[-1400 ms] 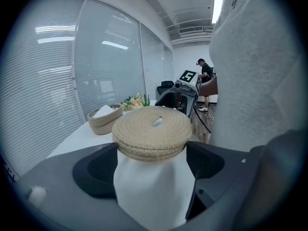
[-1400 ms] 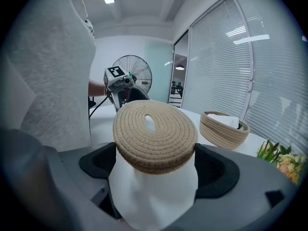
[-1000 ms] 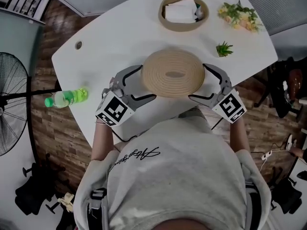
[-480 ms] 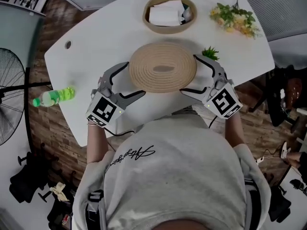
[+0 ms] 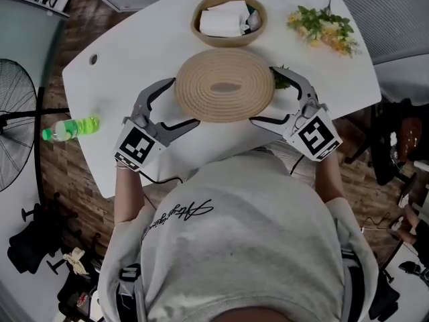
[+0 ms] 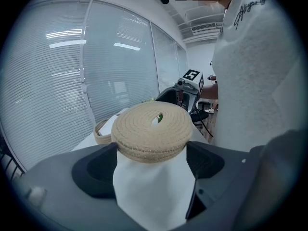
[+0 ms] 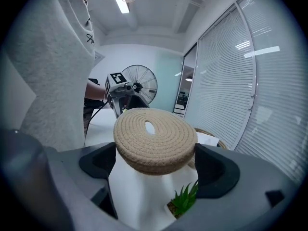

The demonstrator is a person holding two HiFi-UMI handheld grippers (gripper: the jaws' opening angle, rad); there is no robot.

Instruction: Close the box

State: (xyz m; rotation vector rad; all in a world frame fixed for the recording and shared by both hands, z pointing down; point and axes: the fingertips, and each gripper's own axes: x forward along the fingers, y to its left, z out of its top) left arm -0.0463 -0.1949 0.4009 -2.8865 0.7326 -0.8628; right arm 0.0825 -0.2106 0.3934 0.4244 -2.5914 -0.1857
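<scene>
Woven rope fills the middle of my head view: the round lid hangs level above the white table, carried from both sides; my forearms reach forward from the body and angle inward, with the left gripper at the lid's left edge and the right gripper at its right edge, each marker cube turned back toward me.

Against half a second ago, both grippers and the lid sit farther out over the table; the lid's far edge has come close to the near rim of the box, and it now overlaps the small green plant, which I also see under the lid in the right gripper view, where it did not show before; in the left gripper view the box has slid almost wholly behind the lid.

Each gripper's two jaws stand wide and press against the lid's rim, one on either side of a short arc, so the lid is pinched at both ends.

The box stands open at the table's far side with white paper inside, beside a flower bunch; a green bottle lies off the table's left edge.
</scene>
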